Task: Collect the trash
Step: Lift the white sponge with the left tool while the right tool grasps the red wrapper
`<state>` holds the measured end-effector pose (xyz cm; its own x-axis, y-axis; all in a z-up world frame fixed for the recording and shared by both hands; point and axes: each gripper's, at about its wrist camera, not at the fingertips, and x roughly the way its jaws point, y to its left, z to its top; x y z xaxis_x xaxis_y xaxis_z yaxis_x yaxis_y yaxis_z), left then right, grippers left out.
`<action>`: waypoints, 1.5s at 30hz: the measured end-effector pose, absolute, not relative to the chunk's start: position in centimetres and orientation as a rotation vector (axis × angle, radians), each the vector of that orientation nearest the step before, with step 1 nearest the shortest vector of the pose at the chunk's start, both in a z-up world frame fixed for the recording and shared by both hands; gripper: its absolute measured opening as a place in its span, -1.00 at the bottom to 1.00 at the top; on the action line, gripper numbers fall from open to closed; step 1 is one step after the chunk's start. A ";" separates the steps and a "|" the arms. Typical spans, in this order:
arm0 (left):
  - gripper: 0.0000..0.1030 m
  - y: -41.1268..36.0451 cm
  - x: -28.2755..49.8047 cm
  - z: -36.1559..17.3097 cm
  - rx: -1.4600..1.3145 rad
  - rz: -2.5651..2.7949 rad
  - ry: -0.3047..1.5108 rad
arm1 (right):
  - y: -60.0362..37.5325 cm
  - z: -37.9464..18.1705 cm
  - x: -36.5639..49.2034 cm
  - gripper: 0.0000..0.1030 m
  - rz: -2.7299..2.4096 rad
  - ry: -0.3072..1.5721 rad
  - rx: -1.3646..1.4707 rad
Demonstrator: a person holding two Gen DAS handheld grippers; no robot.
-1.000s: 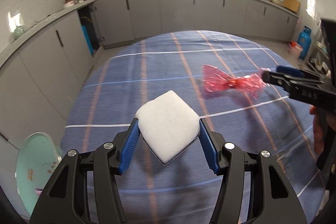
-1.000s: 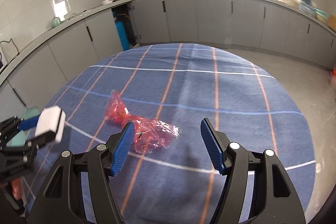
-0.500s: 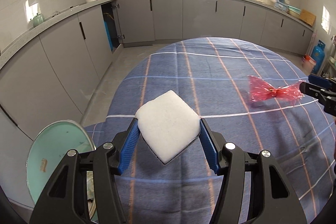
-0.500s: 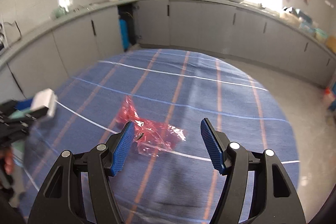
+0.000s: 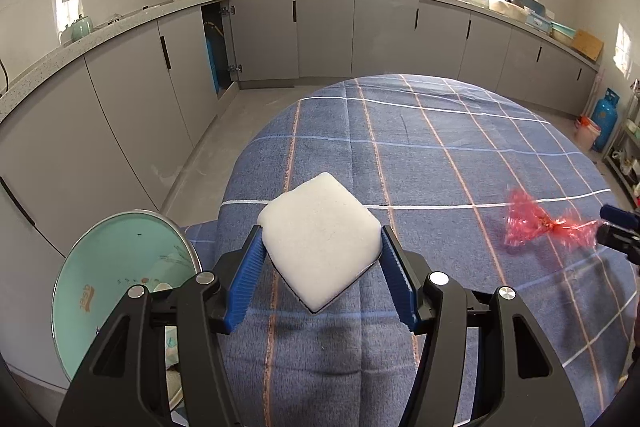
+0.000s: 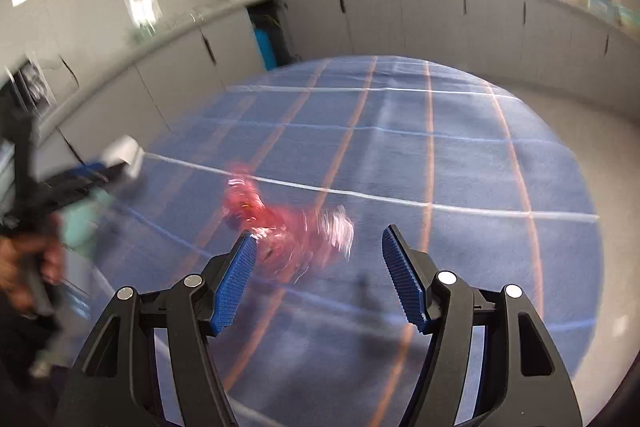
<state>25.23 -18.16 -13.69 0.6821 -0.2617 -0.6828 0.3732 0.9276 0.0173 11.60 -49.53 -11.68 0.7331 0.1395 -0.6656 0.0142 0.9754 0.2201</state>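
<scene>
Left gripper (image 5: pixel 320 263) was clamped on a white foam block (image 5: pixel 320 239), light and squashy, corner-on between the pads. Teal bin (image 5: pixel 120 287) sat at 8 o'clock beside the plaid table (image 5: pixel 440 147). Right gripper (image 6: pixel 316 267) had its jaws apart over the red cellophane wrapper (image 6: pixel 288 227) at 11 o'clock. Wrapper looked featherlight, crinkly and slippery; best pinched at the twisted middle.
</scene>
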 end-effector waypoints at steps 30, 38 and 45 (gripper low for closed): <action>0.12 -16.1 22.9 -12.1 0.146 -0.347 0.706 | -46.5 -10.5 7.5 0.28 0.043 0.615 0.048; 0.12 -15.2 22.4 -11.7 0.163 -0.336 0.699 | -43.9 -13.7 10.4 0.22 0.168 0.769 -0.092; 0.12 -13.8 22.7 -11.3 0.173 -0.309 0.692 | -42.3 -13.5 10.6 -0.48 0.228 0.801 -0.086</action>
<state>22.66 -13.82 -11.35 0.7271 -0.2221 -0.6496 0.3356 0.9404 0.0541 10.59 -42.34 -13.47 0.6727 0.1700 -0.7202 -0.2351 0.9719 0.0098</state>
